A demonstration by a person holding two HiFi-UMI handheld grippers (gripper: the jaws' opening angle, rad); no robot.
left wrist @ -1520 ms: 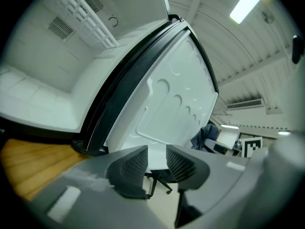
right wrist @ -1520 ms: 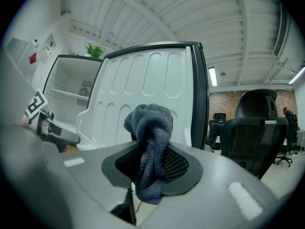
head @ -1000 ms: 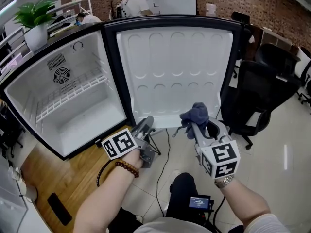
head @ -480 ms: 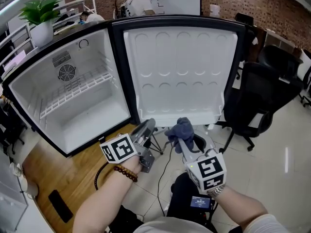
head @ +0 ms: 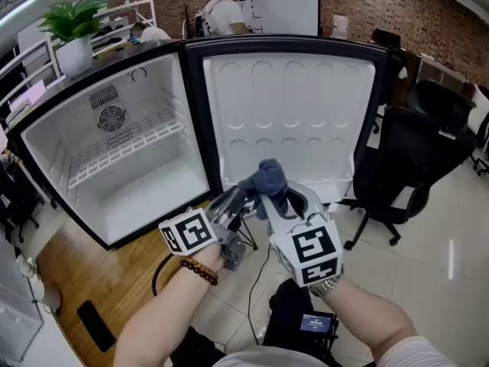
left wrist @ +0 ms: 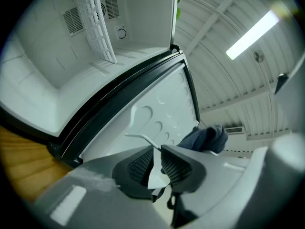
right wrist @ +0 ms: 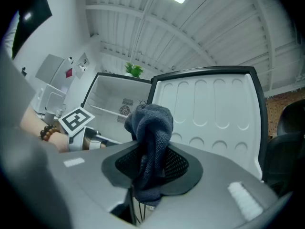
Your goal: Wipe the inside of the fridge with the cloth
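Observation:
The dark blue cloth [head: 267, 178] is bunched between the pads of my right gripper [head: 269, 199], which is shut on it. It sticks up above the jaws in the right gripper view [right wrist: 150, 128]. My left gripper [head: 231, 199] sits just left of it, almost touching. Its jaws have just been closing and now stand a narrow gap apart with nothing between them [left wrist: 156, 163]. Beyond both stands the open fridge [head: 114, 178], white inside with a wire shelf [head: 126, 142]. Its door [head: 290, 113] is swung wide to the right. Both grippers hover in front of the door's lower edge.
A black office chair [head: 412, 151] stands right of the door. A potted plant [head: 72, 21] sits on top of the fridge, and a person [head: 221, 10] stands behind it. A black cable [head: 256, 258] runs over the tiled floor below the grippers. Wooden flooring lies at the left.
My right gripper has carried the cloth left and a little up, until it sits beside the left gripper. The left gripper rose slightly and its jaws narrowed.

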